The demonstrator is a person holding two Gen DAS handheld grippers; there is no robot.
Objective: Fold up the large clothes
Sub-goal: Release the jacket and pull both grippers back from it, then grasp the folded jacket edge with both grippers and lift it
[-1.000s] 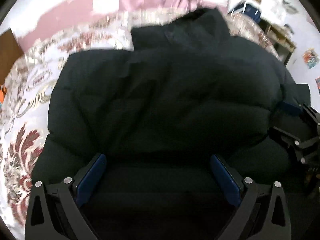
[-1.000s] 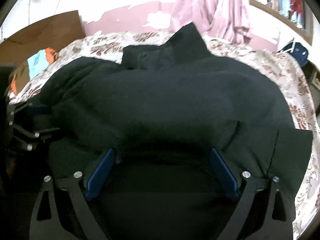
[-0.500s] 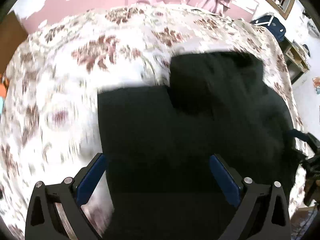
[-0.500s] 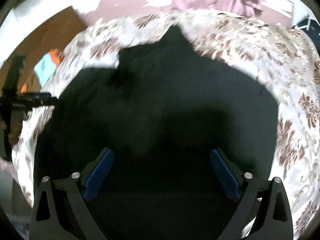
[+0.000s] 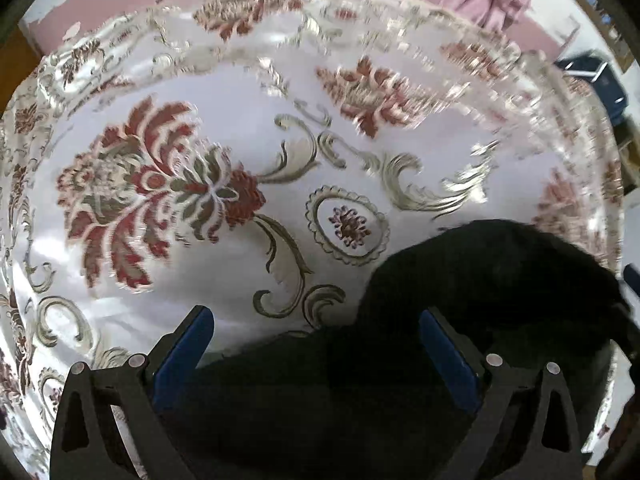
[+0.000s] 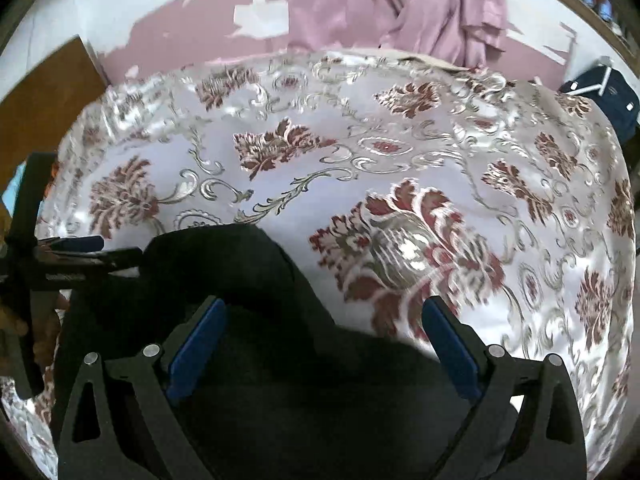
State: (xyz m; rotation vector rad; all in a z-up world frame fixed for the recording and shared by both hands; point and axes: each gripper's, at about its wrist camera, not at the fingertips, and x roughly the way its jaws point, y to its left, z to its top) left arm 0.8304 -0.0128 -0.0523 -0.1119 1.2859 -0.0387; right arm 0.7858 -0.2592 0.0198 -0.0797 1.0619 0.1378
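A black puffy jacket [image 5: 480, 280] lies on a bed with a white floral cover [image 5: 240, 140]. In the left wrist view it fills the lower right and runs under my left gripper [image 5: 316, 344], whose blue-padded jaws stand wide apart with jacket fabric below them. In the right wrist view the jacket [image 6: 248, 280] fills the lower left and middle, under my right gripper [image 6: 324, 340], also wide open. The left gripper shows at the left edge of the right wrist view [image 6: 80, 252], beside the jacket's edge.
The floral bed cover [image 6: 400, 160] spreads beyond the jacket. A pink garment [image 6: 400, 4] hangs on the pink wall behind. A brown wooden board [image 6: 44, 92] stands at the left. A dark blue bag [image 6: 600, 92] sits at the far right.
Both views have swept forward over the jacket: it filled the frames before and now only its near part shows, with much bare bed cover ahead. Both grippers stay open.
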